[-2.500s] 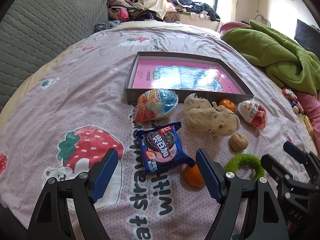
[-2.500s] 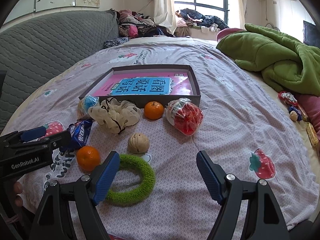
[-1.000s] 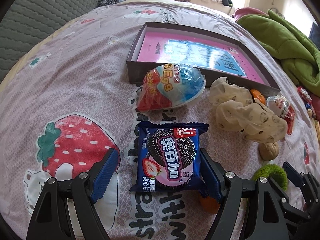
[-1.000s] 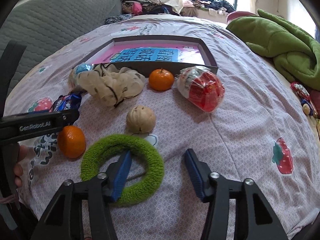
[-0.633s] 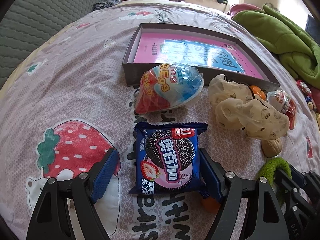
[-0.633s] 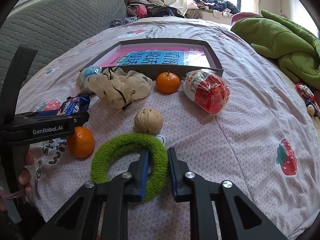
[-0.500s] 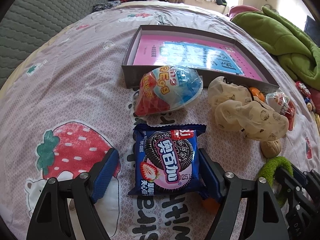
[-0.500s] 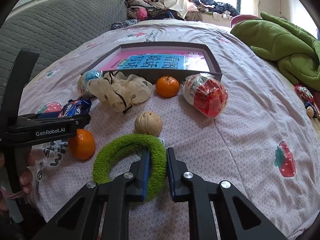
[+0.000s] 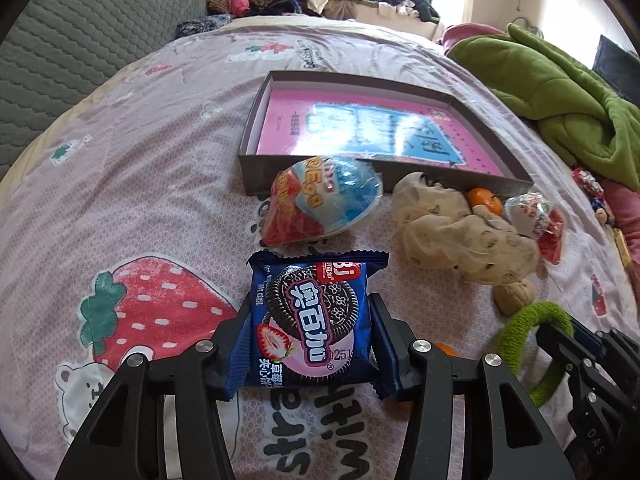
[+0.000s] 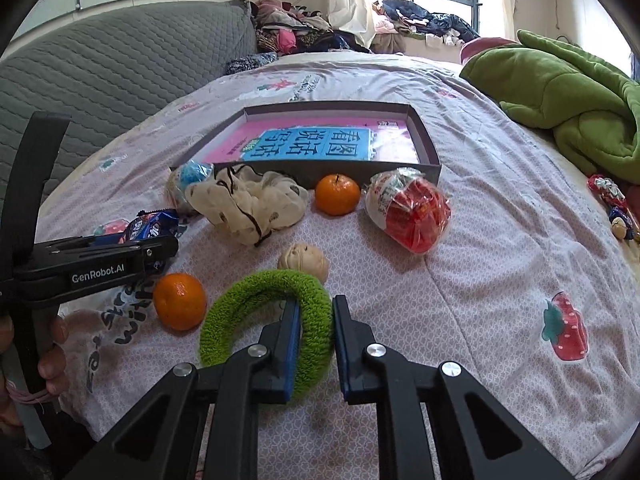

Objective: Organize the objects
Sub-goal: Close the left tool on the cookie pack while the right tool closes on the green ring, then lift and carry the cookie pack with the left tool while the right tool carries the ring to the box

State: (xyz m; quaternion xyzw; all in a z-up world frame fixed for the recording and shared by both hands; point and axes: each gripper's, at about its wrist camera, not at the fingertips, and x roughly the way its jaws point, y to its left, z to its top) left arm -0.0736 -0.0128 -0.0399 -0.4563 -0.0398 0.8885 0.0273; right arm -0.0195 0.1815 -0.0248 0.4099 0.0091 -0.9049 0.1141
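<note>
while the left gripper (image 9: 310, 332) has just been closing and now pinches the blue cookie packet (image 9: 310, 316) by its sides on the bedspread (image 9: 120, 200), the right gripper (image 10: 316, 344) grips the green ring (image 10: 268, 316). the ring sits near an orange (image 10: 180, 300), with the shallow box (image 10: 424, 140) farther back.

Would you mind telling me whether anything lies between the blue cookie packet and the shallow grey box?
Yes: the blue-and-red wrapped egg toy lies against the shallow grey box's near wall, directly beyond the blue cookie packet.
</note>
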